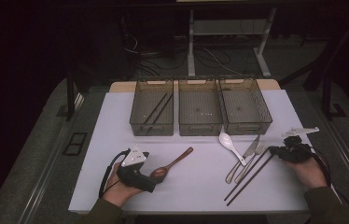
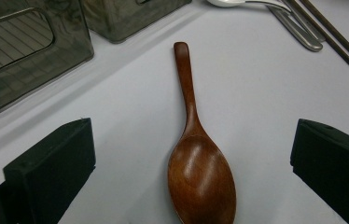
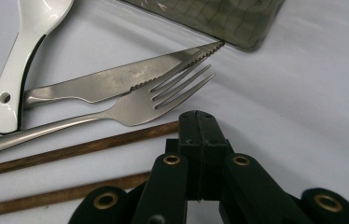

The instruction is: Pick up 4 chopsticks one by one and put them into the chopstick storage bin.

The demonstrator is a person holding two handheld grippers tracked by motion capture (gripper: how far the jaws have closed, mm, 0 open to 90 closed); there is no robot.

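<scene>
On the white table (image 1: 196, 186) in front of me, my left gripper (image 1: 156, 177) sits with its jaws spread wide, one on each side of the wooden spoon (image 2: 199, 168). Nothing's pinched yet: in the left gripper view the bowl of the spoon lies flat on the table right between the two black jaws, clear of both, with its handle pointing away toward the bins. My left hand (image 1: 119, 189) is just resting near the front edge.

Over on the other side, my right gripper (image 3: 199, 122) is clenched tight, jaws pressed together with nothing in them. Its tip sits over the near ends of the two chopsticks (image 3: 70, 151), just beside the fork (image 3: 135, 109) tines. The knife (image 3: 116, 81) lies next to the fork, and the white ceramic spoon (image 3: 23, 51) rests across the knife's handle.

Behind all that stand three see-through bins in a row; the left bin (image 1: 151, 123) already has a dark pair of chopsticks in it.
</scene>
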